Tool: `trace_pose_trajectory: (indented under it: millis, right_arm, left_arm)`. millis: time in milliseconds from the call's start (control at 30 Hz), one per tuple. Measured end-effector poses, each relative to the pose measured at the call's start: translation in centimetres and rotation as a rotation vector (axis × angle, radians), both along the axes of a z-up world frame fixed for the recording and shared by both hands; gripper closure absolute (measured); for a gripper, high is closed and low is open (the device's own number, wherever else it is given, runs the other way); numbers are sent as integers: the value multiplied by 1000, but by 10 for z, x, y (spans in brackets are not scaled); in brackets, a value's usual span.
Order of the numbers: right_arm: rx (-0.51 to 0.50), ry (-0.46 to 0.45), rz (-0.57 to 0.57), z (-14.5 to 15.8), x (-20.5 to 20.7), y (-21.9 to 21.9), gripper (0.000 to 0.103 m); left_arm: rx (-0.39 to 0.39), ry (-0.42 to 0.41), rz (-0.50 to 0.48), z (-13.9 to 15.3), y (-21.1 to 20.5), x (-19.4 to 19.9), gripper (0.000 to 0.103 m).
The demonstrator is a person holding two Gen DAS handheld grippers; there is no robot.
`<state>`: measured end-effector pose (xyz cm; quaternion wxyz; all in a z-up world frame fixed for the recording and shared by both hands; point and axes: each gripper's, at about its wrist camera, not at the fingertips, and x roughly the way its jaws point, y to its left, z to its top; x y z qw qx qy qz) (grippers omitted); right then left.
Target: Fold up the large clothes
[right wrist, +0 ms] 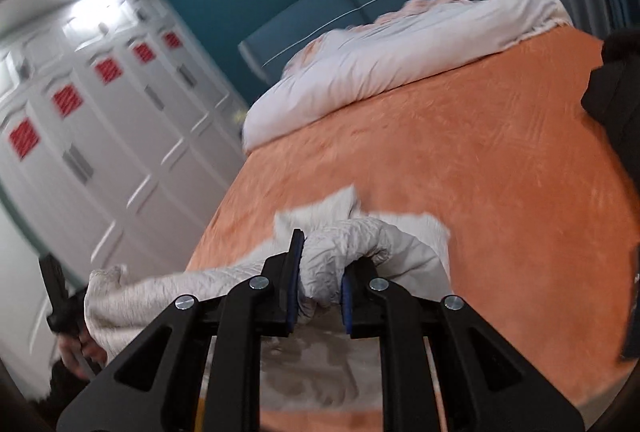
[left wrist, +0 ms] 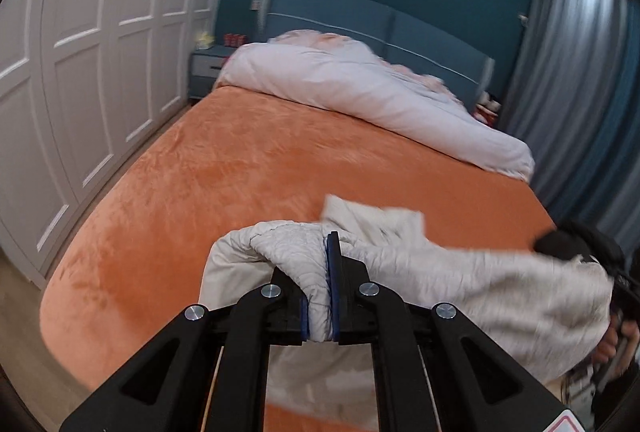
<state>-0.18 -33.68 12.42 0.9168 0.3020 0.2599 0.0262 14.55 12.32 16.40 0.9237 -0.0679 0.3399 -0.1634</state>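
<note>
Garment: pale beige quilted padded jacket [left wrist: 480, 284], a big puffy one, strung across the lower half of both views above the near end of the bed, with its body drooping between the two tools.
Far left of frame: white panelled wardrobe doors [left wrist: 92, 44] run down the left of both views, well apart from the action.
Left gripper: the black two-finger left gripper [left wrist: 320, 288] is clamped hard on a bunched roll of the quilted fabric, blue pads [left wrist: 333, 272] squeezing it at bottom centre of its own view.
Centre: the orange plush bedspread [left wrist: 240, 160] lies bare and smooth here, so that's the landing zone, I'd say.
Right gripper: the black two-finger right gripper [right wrist: 320, 284] is also closed on a thick wad of jacket, at bottom centre of its view; the jaws stand wider here because the wad is fatter.
Upper right: a rumpled white duvet [left wrist: 360, 92] is heaped against the blue headboard [left wrist: 380, 28]; best to keep the jacket short of it.
Doing it well: my read is that the jacket is being carried out for spreading. Keep both grips level and pull apart gently so the span goes taut.
Watch for: slack in the middle; lower the hanging hem first, then lay the held edge down flat.
Risk: padded fabric is slippery, and a thick bunch could creep out of the pads if tugged sharply.
</note>
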Motion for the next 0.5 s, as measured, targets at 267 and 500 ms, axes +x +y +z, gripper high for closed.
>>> trace_pose_trajectory:
  millis: [267,500]
  right_arm:
    - [35,68,-115,-52,78,-23,86]
    - [87,123,-129,-85,112,-29,80]
  left_arm:
    - [91,77,95,-58,-18,101,93]
    - [154,178,105,-108,-28,143,90]
